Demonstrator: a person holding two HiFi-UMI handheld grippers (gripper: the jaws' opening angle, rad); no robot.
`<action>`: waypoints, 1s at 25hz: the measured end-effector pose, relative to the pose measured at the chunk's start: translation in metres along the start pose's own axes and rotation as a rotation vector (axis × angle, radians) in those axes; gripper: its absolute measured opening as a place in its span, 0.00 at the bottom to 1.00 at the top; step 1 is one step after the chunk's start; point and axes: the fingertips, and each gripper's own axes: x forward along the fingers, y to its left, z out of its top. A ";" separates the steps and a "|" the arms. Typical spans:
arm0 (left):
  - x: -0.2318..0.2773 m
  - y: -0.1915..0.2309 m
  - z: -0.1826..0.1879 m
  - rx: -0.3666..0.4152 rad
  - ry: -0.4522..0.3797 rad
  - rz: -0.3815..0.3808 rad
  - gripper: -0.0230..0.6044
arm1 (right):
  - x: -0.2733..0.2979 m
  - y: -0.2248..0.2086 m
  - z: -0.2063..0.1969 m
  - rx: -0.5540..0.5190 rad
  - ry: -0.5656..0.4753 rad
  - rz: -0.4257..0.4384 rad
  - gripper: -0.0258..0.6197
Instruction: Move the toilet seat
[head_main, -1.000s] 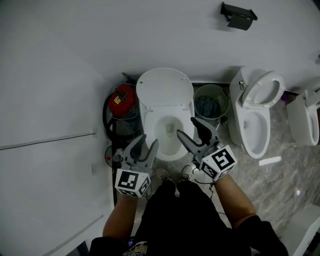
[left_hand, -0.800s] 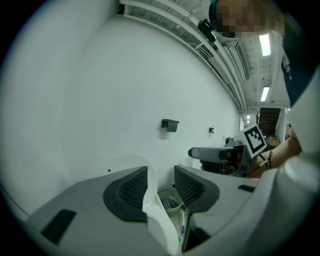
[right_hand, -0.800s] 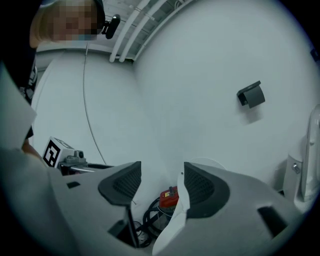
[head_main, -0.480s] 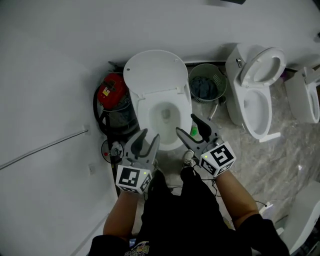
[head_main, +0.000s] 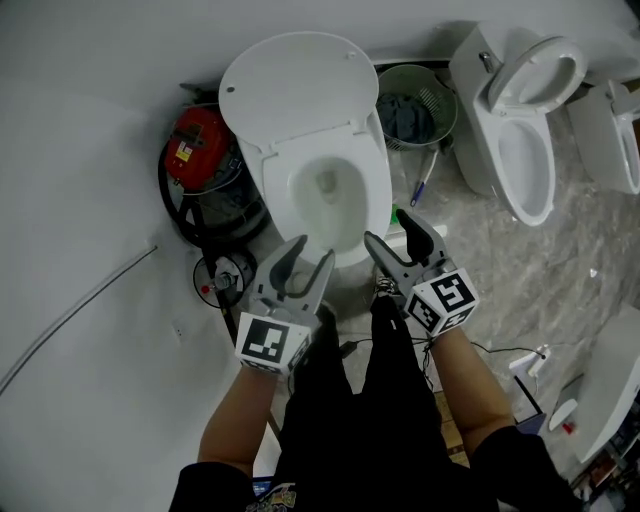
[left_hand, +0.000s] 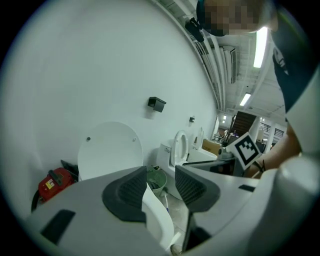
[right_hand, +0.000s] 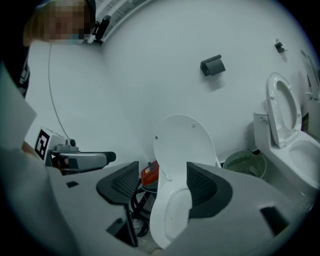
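**A:** Where are the tools?

**B:** Left tool (head_main: 313, 252) is parted and empty at the bowl's near rim. Right tool (head_main: 388, 228) is opening, also empty, and a little farther in.

**A:** And the toilet seat?

**B:** The toilet seat (head_main: 290, 85) stands upright beyond the bowl, dead ahead. Red canister (head_main: 195, 150) on its left, green bin (head_main: 415, 105) on its right; nothing seems to block.

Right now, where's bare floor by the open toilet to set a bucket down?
Free: floor between the open toilet and second toilet, in front of the green basket. Crowded: the wall side, where the red canister and black hose fill the gap.
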 end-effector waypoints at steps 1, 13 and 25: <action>0.002 0.004 -0.011 0.000 0.003 -0.007 0.29 | 0.003 -0.004 -0.011 0.013 0.011 -0.012 0.50; 0.048 0.031 -0.124 -0.073 0.140 -0.060 0.31 | 0.045 -0.082 -0.141 0.137 0.103 -0.149 0.53; 0.075 0.040 -0.220 -0.111 0.227 -0.094 0.31 | 0.062 -0.150 -0.275 0.311 0.209 -0.305 0.61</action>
